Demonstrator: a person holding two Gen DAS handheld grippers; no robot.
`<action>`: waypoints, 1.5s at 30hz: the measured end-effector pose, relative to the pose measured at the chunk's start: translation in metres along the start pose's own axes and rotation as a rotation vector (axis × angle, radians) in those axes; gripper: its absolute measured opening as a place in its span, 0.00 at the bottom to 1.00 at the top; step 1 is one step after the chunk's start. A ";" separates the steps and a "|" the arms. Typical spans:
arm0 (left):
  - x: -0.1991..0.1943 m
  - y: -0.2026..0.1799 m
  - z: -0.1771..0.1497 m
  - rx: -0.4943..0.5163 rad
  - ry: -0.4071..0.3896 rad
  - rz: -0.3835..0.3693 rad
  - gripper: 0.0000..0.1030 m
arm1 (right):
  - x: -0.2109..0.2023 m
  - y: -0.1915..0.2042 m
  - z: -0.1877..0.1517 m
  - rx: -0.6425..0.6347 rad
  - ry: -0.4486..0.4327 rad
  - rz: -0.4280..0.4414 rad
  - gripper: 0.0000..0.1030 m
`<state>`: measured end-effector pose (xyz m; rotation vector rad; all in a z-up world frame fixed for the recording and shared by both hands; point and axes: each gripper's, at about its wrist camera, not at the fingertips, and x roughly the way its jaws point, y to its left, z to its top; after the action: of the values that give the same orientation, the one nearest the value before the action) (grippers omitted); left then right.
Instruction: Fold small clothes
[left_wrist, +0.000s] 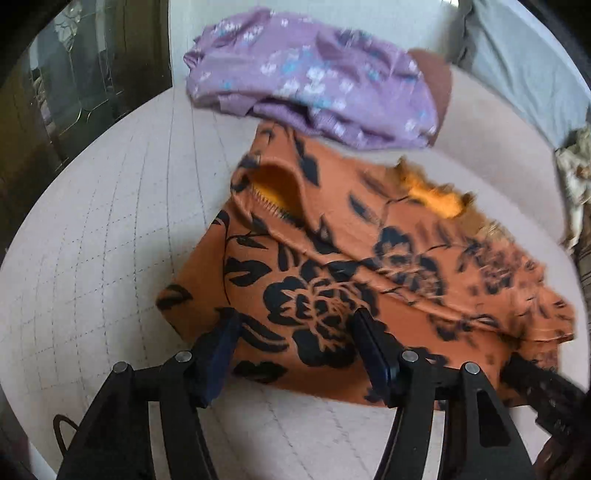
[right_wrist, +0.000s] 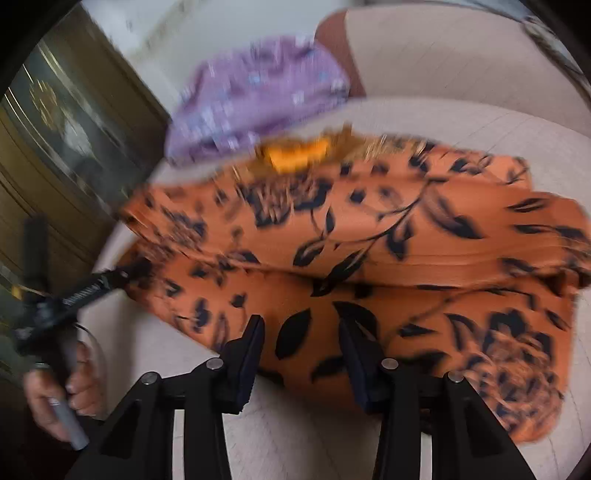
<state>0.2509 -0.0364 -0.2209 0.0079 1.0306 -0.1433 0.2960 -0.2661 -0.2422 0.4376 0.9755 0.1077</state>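
Note:
An orange garment with black flowers (left_wrist: 332, 266) lies partly folded on the pale quilted surface (left_wrist: 110, 240); it also shows in the right wrist view (right_wrist: 369, 240). A purple floral garment (left_wrist: 306, 81) lies crumpled behind it, also in the right wrist view (right_wrist: 255, 96). My left gripper (left_wrist: 295, 332) is open, its fingers over the orange garment's near edge. My right gripper (right_wrist: 301, 332) is open over the garment's near edge. The left gripper and the hand that holds it show at the left of the right wrist view (right_wrist: 74, 295). The right wrist view is blurred.
A dark wooden cabinet with glass (left_wrist: 74, 92) stands at the left beyond the surface's edge. A grey pillow (left_wrist: 524, 66) lies at the back right. A brown cloth (left_wrist: 436, 77) peeks from under the purple garment. A patterned cloth (left_wrist: 576, 177) lies at the right edge.

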 end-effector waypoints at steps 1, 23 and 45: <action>0.001 0.000 0.002 0.002 -0.007 0.002 0.62 | 0.008 0.002 0.008 -0.006 0.003 -0.020 0.44; -0.018 0.029 0.023 -0.128 -0.095 0.108 0.62 | 0.038 0.032 0.103 0.017 -0.046 0.067 0.46; 0.010 0.054 0.038 -0.193 -0.026 0.158 0.63 | 0.057 0.003 0.158 0.175 -0.226 -0.048 0.46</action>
<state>0.2943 0.0128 -0.2130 -0.0876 1.0099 0.0998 0.4582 -0.2959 -0.2093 0.5736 0.7749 -0.0705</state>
